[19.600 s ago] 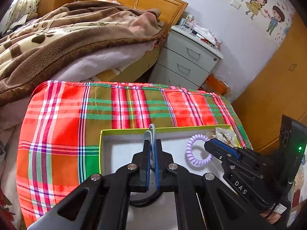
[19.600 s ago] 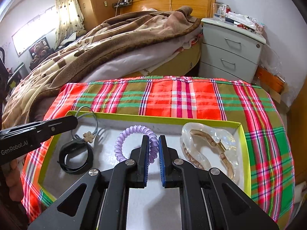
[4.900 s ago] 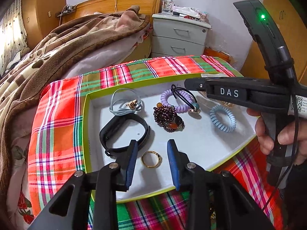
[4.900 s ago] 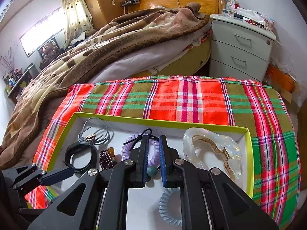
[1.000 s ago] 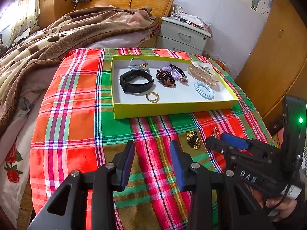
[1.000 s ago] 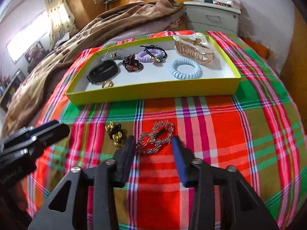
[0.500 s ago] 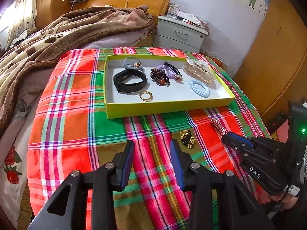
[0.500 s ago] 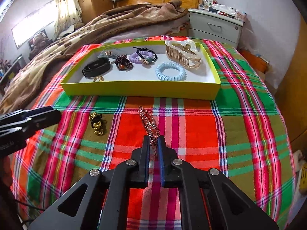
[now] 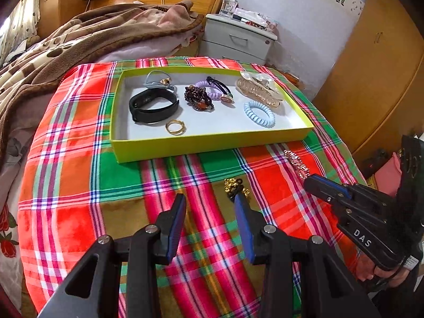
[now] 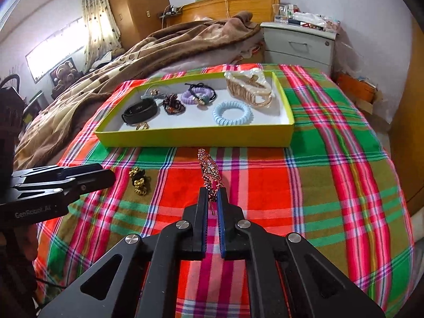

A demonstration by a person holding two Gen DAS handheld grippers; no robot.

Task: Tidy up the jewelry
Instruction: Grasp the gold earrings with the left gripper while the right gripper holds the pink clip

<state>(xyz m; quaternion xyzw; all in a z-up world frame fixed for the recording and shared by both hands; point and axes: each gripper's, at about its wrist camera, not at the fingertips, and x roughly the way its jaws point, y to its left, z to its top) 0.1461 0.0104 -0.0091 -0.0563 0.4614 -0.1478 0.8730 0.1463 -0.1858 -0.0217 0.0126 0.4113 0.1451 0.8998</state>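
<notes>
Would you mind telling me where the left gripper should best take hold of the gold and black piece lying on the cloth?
Probably across the middle of the gold and black piece, from above: it lies flat and bunched on the plaid cloth, and the open left gripper sits just short of it.

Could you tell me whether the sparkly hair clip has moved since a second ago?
Yes: the sparkly hair clip, formerly flat before the yellow tray, now stands pinched, pointing trayward.

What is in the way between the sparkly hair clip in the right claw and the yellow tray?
Nothing visible. The right claw grips the hair clip, and only bare plaid cloth lies before the tray.
</notes>
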